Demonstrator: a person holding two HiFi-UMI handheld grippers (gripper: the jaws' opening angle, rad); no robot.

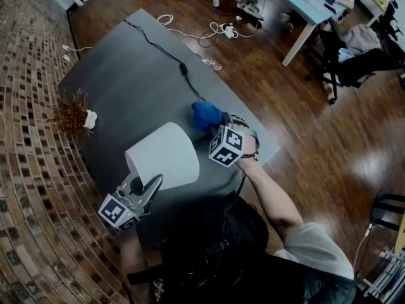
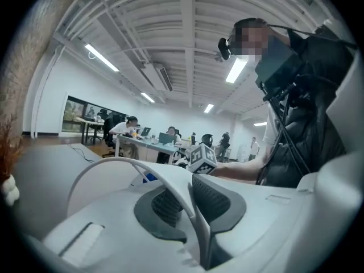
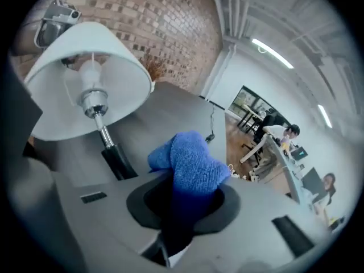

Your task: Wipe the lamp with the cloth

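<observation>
My left gripper is clamped on the lampshade at its near rim. From overhead the shade hides the lamp's stem. Just beyond, my right gripper is closed tight on the blue cloth, above the grey table.

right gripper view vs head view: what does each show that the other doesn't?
Right gripper view only: the bulb and stem under the shade. Head view only: the person's forearm and the cube on the right claw. Both: the shade, the cloth pinched in the right claw, the left claw on the shade's rim, and the table.
</observation>
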